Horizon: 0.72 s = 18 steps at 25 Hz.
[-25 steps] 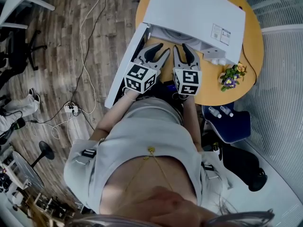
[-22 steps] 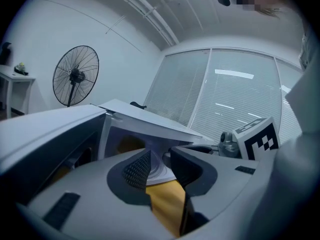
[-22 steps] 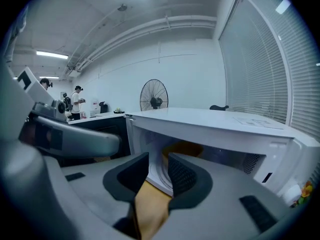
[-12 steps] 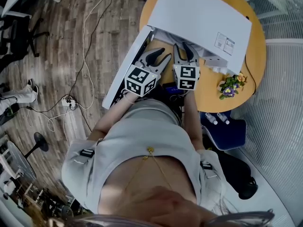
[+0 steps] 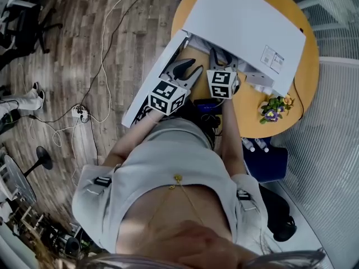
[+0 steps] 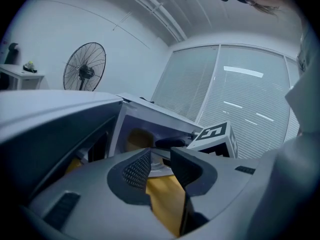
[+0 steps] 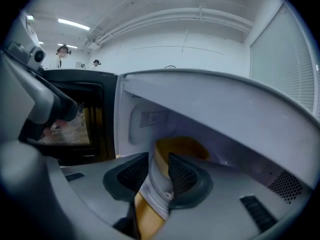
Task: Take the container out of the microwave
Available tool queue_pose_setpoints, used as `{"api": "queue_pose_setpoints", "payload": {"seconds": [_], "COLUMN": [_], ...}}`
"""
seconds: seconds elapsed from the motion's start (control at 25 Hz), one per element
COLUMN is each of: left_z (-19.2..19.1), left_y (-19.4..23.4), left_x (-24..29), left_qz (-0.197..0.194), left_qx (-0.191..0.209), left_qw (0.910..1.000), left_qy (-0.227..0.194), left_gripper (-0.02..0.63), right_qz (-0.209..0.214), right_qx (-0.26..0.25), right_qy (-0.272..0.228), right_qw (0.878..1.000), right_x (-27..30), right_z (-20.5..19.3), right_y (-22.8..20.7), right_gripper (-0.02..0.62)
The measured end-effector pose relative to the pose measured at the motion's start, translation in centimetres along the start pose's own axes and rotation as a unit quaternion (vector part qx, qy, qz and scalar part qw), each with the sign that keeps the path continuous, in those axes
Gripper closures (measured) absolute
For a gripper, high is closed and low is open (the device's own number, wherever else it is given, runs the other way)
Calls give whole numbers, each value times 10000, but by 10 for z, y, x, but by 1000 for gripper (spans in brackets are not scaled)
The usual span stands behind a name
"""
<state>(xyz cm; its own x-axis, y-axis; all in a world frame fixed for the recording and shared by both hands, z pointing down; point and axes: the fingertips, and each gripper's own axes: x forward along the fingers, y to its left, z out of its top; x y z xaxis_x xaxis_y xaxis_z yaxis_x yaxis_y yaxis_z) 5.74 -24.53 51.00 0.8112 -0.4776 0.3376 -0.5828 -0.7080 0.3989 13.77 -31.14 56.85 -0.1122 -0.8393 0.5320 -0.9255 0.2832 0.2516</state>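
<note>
Reach made for the container (image 7: pixel 182 148) in the microwave (image 5: pixel 247 15).
The right gripper (image 5: pixel 220 58) has its fingers (image 7: pixel 186 176) being opened, nothing gripped, to fit the yellowish container inside the cavity; the left gripper (image 5: pixel 188 70) is held apart, empty, beside the door (image 5: pixel 154 80).

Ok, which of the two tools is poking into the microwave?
The right tool, its tips under the microwave's top edge; its jaws are opening, with nothing gripped between them. The left tool hangs outside, beside the open door.
</note>
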Motion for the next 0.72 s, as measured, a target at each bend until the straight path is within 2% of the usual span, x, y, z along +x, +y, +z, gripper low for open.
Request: {"api": "queue_pose_setpoints", "payload": {"seconds": [0.24,0.72], "left_z": [-8,-17], "left_y": [5,7], "left_x": [-2,-3], "left_qz": [94,146], "left_qx": [-41,-160], "left_qw": [9999,9996], "left_qy": [101,198], "left_gripper": [480,480], "right_qz": [50,187], "right_qx": [-475,-926], "right_qy": [175,588], "right_qw": [9987,9938], "right_x": [20,57], "right_z": [-5,-16], "right_y": [-3,-6], "right_gripper": [457,449]}}
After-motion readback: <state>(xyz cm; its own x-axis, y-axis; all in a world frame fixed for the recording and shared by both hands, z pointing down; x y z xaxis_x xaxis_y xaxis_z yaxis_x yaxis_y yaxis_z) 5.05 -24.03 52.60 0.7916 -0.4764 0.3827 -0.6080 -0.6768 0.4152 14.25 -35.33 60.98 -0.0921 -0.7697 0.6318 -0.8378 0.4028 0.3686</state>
